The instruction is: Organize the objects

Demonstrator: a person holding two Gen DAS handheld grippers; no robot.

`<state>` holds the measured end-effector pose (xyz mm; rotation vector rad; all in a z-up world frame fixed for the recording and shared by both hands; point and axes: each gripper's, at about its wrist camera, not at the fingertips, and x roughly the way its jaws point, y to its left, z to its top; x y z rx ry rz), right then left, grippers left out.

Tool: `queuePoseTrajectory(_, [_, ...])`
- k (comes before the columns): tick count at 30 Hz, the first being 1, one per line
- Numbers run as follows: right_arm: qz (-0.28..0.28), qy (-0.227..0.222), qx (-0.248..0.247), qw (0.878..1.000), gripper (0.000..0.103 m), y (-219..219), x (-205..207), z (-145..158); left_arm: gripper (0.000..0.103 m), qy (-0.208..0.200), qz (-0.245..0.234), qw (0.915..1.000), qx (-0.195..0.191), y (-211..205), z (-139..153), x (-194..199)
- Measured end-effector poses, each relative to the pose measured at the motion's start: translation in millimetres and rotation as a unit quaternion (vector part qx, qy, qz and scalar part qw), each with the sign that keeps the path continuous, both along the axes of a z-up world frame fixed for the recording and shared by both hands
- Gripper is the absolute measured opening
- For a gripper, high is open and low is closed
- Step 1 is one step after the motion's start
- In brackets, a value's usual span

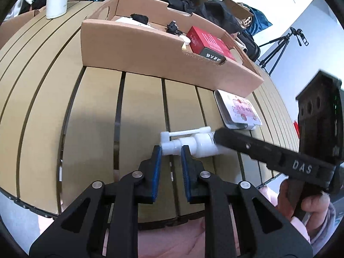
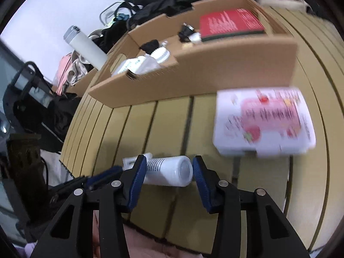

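A white spray bottle (image 1: 191,143) lies on its side on the slatted table (image 1: 96,116), with both grippers at it. The left gripper (image 1: 171,150) is narrowed around the bottle's pump neck, its blue pads (image 1: 157,161) at either side of the neck; whether they actually press on it cannot be told. The right gripper (image 2: 169,169) is spread wide around the bottle's body (image 2: 169,171), the left pad touching the label end and the right pad just beside the base.

Beyond the bottle, a white packet with pink print (image 2: 264,120) lies flat on the table. Behind it stands a cardboard box (image 1: 137,43) holding a red box (image 1: 209,42), black cables (image 1: 173,28) and white items (image 2: 148,61). A white flask (image 2: 86,47) stands past the box.
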<state>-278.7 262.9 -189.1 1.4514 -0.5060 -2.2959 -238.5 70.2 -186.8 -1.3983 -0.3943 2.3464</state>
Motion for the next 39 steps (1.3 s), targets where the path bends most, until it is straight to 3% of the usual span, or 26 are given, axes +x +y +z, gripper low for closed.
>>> queuePoseTrajectory(7, [0.001, -0.004, 0.003, 1.000, 0.046, 1, 7, 3, 0.014, 0.004, -0.006, 0.9999, -0.012, 4, 2, 1])
queuePoseTrajectory(8, [0.002, -0.002, 0.002, 1.000, 0.045, 2, 8, 4, 0.005, 0.003, -0.019, 0.9998, 0.007, 5, 5, 1])
queuePoseTrajectory(9, [0.011, 0.001, -0.013, 1.000, 0.030, 2, 9, 8, 0.005, -0.001, -0.033, 0.9991, 0.028, 7, 9, 2])
queuePoseTrajectory(10, [0.022, 0.001, -0.028, 0.999, 0.003, 1, 10, 11, 0.005, 0.005, -0.042, 0.9984, 0.038, 11, 17, 4])
queuePoseTrajectory(11, [0.029, 0.007, -0.022, 0.999, 0.003, -3, 11, 17, 0.005, 0.022, -0.048, 0.9981, 0.031, 17, 29, 7])
queuePoseTrajectory(13, [0.040, 0.038, 0.045, 0.997, 0.003, -17, 13, 33, 0.005, 0.057, -0.064, 0.9963, 0.003, 31, 51, 9])
queuePoseTrajectory(16, [0.036, 0.065, 0.060, 0.995, 0.003, -14, 13, 43, 0.008, 0.066, -0.045, 0.9963, -0.030, 23, 51, 4])
queuePoseTrajectory(18, [0.028, 0.085, 0.079, 0.993, 0.004, -5, 18, 48, 0.023, 0.038, -0.007, 0.9985, -0.039, 1, 37, -1])
queuePoseTrajectory(19, [0.034, 0.083, 0.067, 0.994, 0.005, 0, 19, 48, 0.038, 0.023, 0.007, 0.9992, -0.032, -11, 29, -4])
queuePoseTrajectory(20, [0.042, 0.078, 0.047, 0.995, 0.006, 4, 20, 46, 0.045, 0.008, 0.016, 0.9996, -0.023, -19, 22, -5])
queuePoseTrajectory(22, [0.047, 0.065, 0.029, 0.996, 0.011, 5, 19, 40, 0.048, -0.011, 0.010, 0.9999, -0.009, -20, 12, -1])
queuePoseTrajectory(24, [0.045, 0.051, 0.038, 0.997, 0.012, 1, 13, 32, 0.051, -0.004, -0.012, 0.9995, -0.030, -8, 8, 4])
queuePoseTrajectory(26, [0.052, 0.037, 0.038, 0.997, 0.012, -6, 7, 24, 0.051, 0.002, -0.011, 0.9979, -0.064, -1, 3, 5])
queuePoseTrajectory(28, [0.069, 0.039, 0.037, 0.996, 0.012, -16, 4, 22, 0.049, 0.007, -0.007, 0.9984, -0.056, -4, 1, 4])
queuePoseTrajectory(29, [0.077, 0.039, 0.037, 0.996, 0.012, -20, 3, 21, 0.028, 0.007, -0.007, 0.9985, -0.054, -6, 0, 3])
queuePoseTrajectory(30, [0.084, 0.037, 0.039, 0.995, 0.012, -25, 2, 20, 0.026, 0.006, -0.013, 0.9984, -0.054, -5, -1, 1])
queuePoseTrajectory(35, [0.086, 0.035, 0.039, 0.995, 0.012, -30, 4, 17, 0.024, 0.014, -0.010, 0.9965, -0.082, 5, 1, -2])
queuePoseTrajectory(39, [0.066, 0.056, 0.047, 0.995, 0.012, -16, 14, 31, 0.024, 0.032, -0.001, 0.9973, -0.066, 2, 18, 4])
